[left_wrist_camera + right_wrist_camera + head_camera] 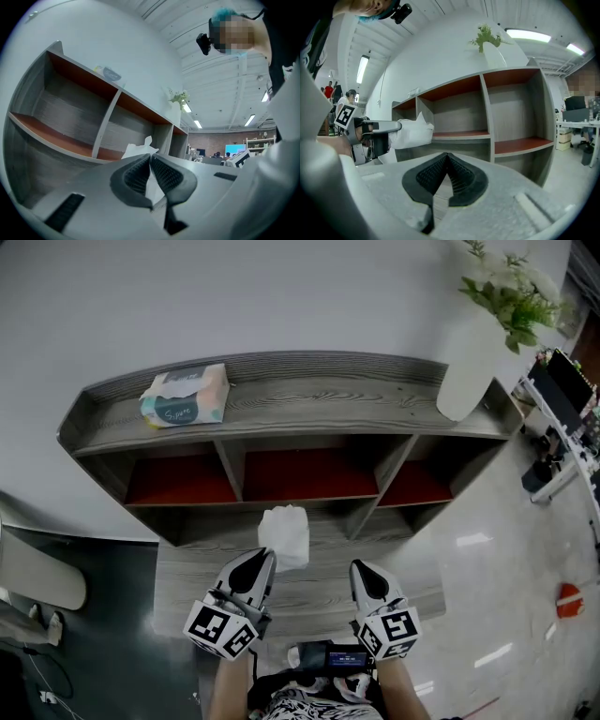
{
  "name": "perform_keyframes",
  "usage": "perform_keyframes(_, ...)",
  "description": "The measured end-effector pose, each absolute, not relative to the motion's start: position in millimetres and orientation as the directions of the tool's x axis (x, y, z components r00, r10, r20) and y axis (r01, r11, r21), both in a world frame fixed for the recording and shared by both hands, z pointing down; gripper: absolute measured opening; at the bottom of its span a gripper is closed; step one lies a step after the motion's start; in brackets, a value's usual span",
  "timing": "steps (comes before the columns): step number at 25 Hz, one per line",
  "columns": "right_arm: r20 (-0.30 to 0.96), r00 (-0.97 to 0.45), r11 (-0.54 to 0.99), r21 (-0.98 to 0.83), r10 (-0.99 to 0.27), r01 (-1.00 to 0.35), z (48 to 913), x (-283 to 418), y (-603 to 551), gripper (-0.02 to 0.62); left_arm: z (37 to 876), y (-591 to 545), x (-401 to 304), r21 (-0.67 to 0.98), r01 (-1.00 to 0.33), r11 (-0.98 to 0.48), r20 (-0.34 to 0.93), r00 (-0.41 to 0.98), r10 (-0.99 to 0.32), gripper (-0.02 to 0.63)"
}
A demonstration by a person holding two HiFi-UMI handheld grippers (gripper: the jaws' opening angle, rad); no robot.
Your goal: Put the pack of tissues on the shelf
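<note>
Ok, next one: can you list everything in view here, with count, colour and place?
shelf unit: one, grey wood with red-brown compartment floors, straight ahead.
pack of tissues: one, teal and peach, left end of the shelf's top board.
vase: one, white, right end of the top board, holding a green plant.
loose tissue: one, white, before the middle compartment.
red object: one, on the floor at right; too small to identify.
left gripper: fingers shut on the loose tissue.
right gripper: fingers shut, empty.
</note>
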State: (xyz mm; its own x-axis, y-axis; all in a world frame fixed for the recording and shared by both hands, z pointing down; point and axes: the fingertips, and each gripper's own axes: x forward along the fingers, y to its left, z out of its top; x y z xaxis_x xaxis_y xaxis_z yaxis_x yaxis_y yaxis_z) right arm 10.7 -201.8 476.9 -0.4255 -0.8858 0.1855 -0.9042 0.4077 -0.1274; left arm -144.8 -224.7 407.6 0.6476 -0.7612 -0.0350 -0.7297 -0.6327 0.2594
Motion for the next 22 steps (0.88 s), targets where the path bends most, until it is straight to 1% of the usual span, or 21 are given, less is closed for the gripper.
perform_keyframes(15, 0.139, -0.443, 0.427, -0.129, -0.886, -0.895, 471, 18, -229, 0.005, 403, -246, -127, 0.229, -0.726, -0.648, -0.042, 0.658, -0.752, 0.014)
perform_keyframes(22, 0.121, -0.431, 0.413, -0.147, -0.894, -0.899, 469, 27, -248, 0.005, 394, -263, -118, 0.156, -0.737, -0.658, -0.022, 0.663, -0.748, 0.014)
